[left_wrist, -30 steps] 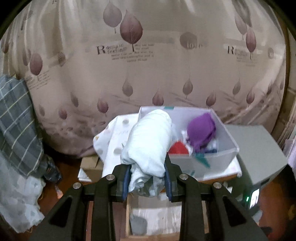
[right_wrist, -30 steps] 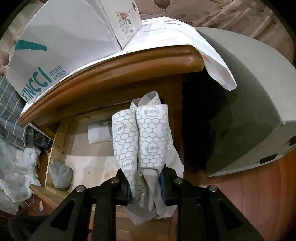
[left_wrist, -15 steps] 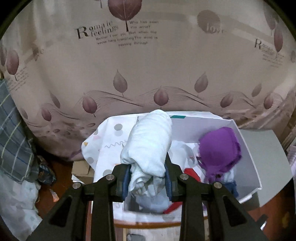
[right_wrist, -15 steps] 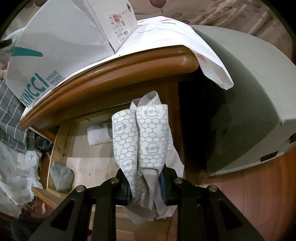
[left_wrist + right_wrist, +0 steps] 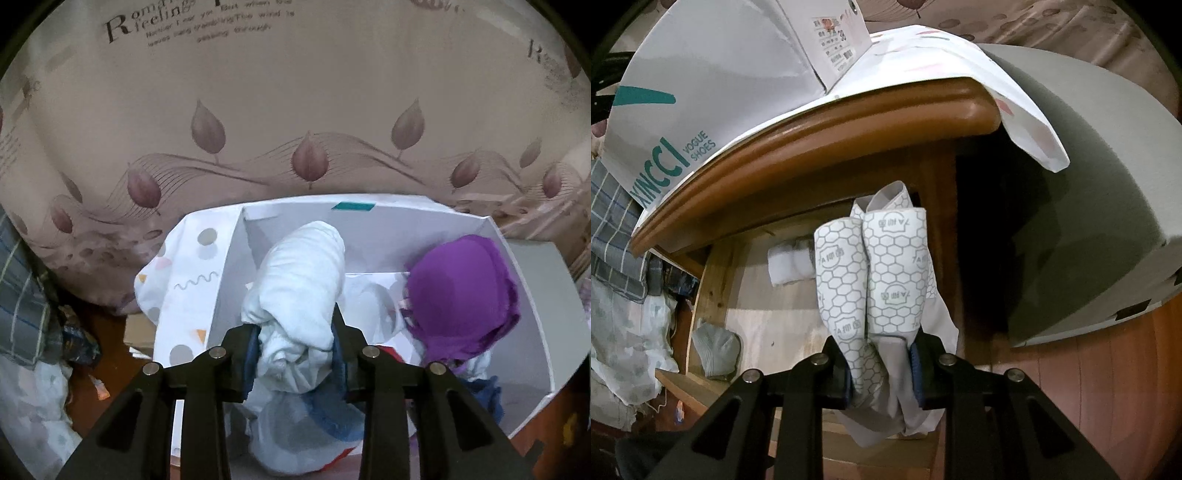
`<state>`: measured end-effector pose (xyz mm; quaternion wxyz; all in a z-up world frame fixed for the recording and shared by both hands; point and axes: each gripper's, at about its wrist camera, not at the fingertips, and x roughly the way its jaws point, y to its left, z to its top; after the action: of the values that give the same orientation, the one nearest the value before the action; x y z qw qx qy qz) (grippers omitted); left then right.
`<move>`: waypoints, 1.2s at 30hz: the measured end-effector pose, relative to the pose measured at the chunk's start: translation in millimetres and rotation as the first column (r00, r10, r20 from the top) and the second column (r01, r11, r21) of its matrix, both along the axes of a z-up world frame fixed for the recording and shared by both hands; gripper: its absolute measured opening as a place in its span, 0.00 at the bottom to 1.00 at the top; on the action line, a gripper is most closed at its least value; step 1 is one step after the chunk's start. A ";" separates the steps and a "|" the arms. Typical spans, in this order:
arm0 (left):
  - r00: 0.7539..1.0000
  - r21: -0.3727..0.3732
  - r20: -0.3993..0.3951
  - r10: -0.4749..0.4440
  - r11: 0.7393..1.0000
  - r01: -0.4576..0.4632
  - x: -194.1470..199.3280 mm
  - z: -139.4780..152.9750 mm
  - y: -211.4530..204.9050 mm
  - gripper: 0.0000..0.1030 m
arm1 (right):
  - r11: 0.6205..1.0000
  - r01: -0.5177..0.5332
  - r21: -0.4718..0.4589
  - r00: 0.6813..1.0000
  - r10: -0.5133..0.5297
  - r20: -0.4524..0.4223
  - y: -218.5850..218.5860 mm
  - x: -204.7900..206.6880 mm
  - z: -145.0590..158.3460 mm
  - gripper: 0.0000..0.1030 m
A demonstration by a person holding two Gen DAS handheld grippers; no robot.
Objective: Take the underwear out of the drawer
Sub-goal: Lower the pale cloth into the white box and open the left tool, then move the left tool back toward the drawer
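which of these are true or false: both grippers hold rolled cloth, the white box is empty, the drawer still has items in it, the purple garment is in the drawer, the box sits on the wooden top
1. Both grippers hold rolled cloth. True: the left gripper clamps a pale blue-white rolled garment; the right gripper clamps a hexagon-print rolled garment.
2. The white cardboard shoe box is empty. False: it holds several garments.
3. The open wooden drawer still has items. True: a white roll and a grey folded piece.
4. The purple garment lies in the drawer. False: it is in the box.
5. The box sits on the wooden top. True, on a patterned sheet.
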<state>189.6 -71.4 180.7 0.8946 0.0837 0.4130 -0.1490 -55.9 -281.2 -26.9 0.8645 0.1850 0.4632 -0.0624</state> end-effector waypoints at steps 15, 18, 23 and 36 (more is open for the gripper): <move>0.999 0.014 0.025 0.036 0.999 -0.036 -8.3 -1.3 7.2 0.50 | 1.000 0.000 -0.006 1.000 0.000 0.000 -0.3 -0.3 -0.1 0.22; 0.998 0.025 0.044 0.035 0.999 -0.036 -15.5 4.8 10.5 0.54 | 1.000 0.002 -0.010 1.000 -0.002 0.007 -0.9 -1.5 0.8 0.22; 0.996 0.012 0.084 0.027 1.000 -0.028 -37.1 21.9 19.6 0.60 | 1.000 0.011 -0.010 1.000 -0.011 0.008 -0.2 -2.0 0.3 0.22; 0.972 -0.043 0.173 0.157 0.987 -0.152 -131.8 12.3 94.4 0.72 | 0.998 -0.004 -0.055 0.999 0.007 0.039 9.6 -3.4 1.3 0.22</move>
<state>57.8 23.0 193.0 0.9376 0.0509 0.3354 -0.0769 -59.3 -271.6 -25.7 0.8784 0.1613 0.4447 -0.0690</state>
